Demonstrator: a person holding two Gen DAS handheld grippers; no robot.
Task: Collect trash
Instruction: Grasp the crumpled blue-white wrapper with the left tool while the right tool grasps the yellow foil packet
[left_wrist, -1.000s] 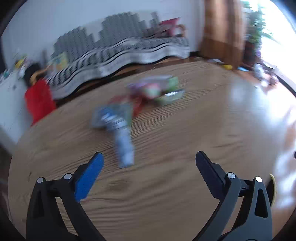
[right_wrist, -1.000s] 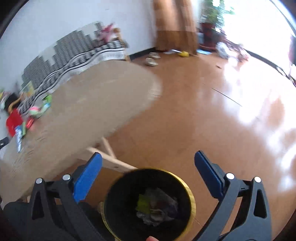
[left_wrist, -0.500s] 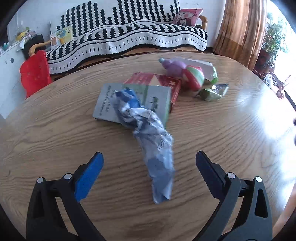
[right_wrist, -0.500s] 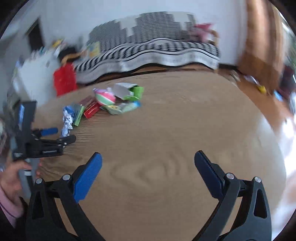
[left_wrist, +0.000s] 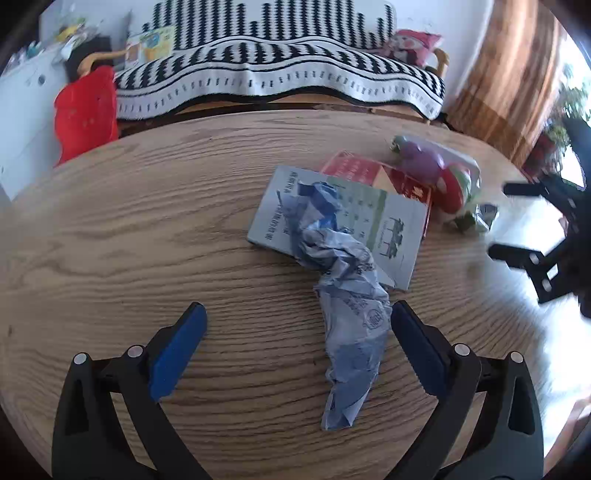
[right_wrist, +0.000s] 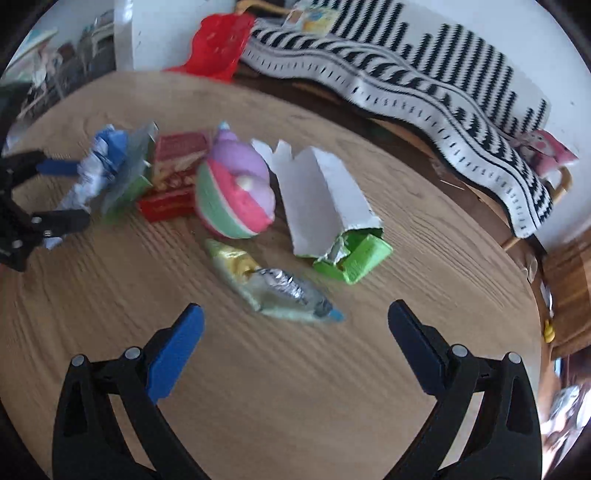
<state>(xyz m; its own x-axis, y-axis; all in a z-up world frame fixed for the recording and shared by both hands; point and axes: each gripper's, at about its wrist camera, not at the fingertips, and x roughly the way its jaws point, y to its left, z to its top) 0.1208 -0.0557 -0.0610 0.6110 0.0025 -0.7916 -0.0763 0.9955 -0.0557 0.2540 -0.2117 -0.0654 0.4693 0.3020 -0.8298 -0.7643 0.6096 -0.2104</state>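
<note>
Fingers of both grippers spread apart, holding nothing.
Left gripper straddles the crumpled blue wrapper at 12 o'clock on the desk; lower, centre, then squeeze. Right gripper faces a foil wrapper.

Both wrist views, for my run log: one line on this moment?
left tool: open, over blue crumpled wrapper | right tool: open, facing foil wrapper | table: trash uncollected
</note>
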